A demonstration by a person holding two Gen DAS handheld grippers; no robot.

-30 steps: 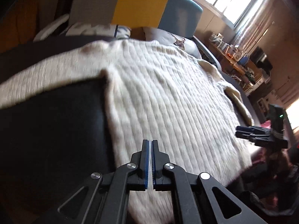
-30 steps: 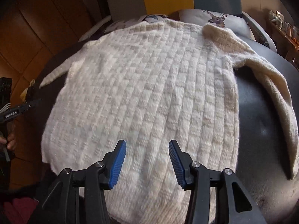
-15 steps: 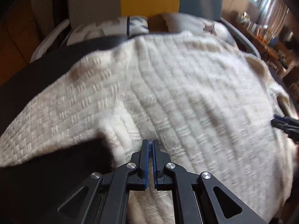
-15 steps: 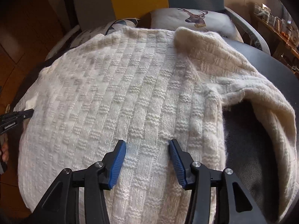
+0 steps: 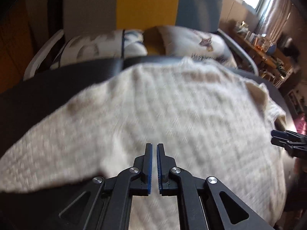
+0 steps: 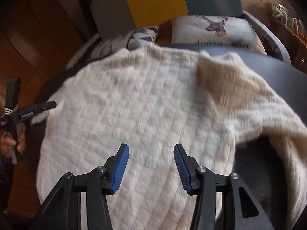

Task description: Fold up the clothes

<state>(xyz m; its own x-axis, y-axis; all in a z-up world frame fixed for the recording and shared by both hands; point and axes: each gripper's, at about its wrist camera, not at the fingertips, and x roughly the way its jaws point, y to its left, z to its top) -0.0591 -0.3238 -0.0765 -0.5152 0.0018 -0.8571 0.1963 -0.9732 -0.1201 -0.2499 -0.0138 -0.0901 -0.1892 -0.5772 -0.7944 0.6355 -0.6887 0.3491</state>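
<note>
A cream knitted sweater [image 5: 172, 115] lies spread flat over a dark grey cushioned surface [image 5: 48, 88]. One sleeve [image 5: 48, 153] stretches out to the left. My left gripper [image 5: 154, 147] hovers over the sweater's near left part, its blue pads nearly together with only a thin slit and nothing between them. In the right wrist view the sweater [image 6: 144, 105] fills the middle, and its other sleeve [image 6: 278, 118] drapes toward the right edge. My right gripper [image 6: 151, 147] stands open above the knit. Each gripper shows in the other's view: the right gripper [image 5: 284, 141], the left gripper [image 6: 38, 107].
A deer-print pillow [image 6: 214, 30] and a triangle-print pillow [image 6: 142, 36] lean against a grey, yellow and blue seat back [image 5: 147, 3] behind the sweater. A cluttered shelf [image 5: 268, 53] stands at the right. A hand [image 6: 11, 143] holds the left gripper's handle.
Both grippers have moved forward over the sweater toward the pillows. The left one came in from the sweater's left edge. Its pads have parted very slightly. The right one stayed open.
</note>
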